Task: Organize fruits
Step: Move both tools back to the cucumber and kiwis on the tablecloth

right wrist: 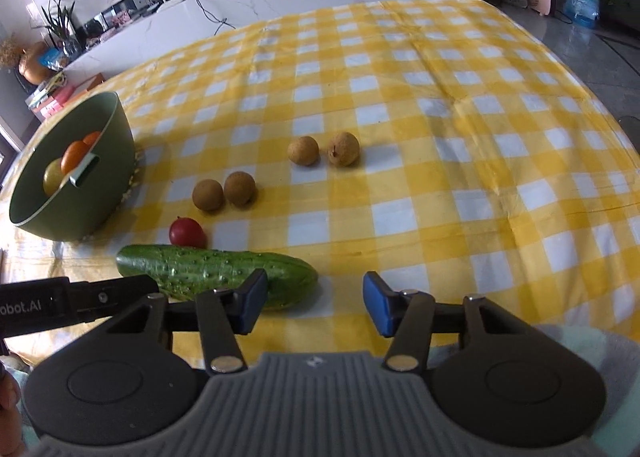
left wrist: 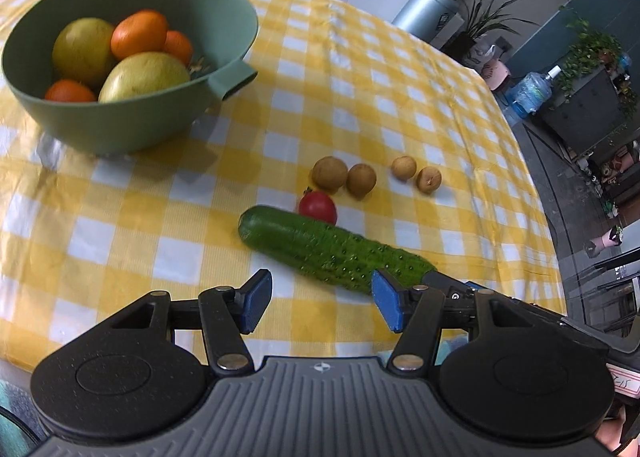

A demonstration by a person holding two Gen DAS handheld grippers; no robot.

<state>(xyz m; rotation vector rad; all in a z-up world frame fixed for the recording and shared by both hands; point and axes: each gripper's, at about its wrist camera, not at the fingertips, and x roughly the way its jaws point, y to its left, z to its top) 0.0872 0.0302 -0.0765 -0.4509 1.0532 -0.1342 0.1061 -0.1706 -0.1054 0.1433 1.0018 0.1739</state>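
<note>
A table draped in a yellow-and-white checked cloth [right wrist: 420,105] carries everything. The green bowl [left wrist: 132,113] stands near the table's left edge and holds two large yellow-green fruits [left wrist: 144,75] and several oranges [left wrist: 139,33]; a small tab juts from its rim on the side toward the middle of the table. On the cloth, toward the near edge, lies a cucumber [left wrist: 332,249], long and knobbly, resting flat. A small red fruit [left wrist: 318,207] sits right against the cucumber's far side, whether touching or just beside it cannot be told. Beyond it lie four small brown round fruits in two pairs: one pair [left wrist: 344,175] touching each other just past the red fruit, the other pair [left wrist: 416,173] close together a little farther toward the table's right edge. The left gripper [left wrist: 320,303] hangs low over the near edge with its blue-padded fingers [left wrist: 256,303] spread wide and nothing between them; the cucumber's near end lies just ahead of its right finger. The right gripper [right wrist: 316,303] likewise hovers at the near edge, its fingers [right wrist: 380,305] spread apart and holding nothing, with the cucumber's other end partly behind its left finger. In the right wrist view part of the left gripper's black body shows at the lower left.
</note>
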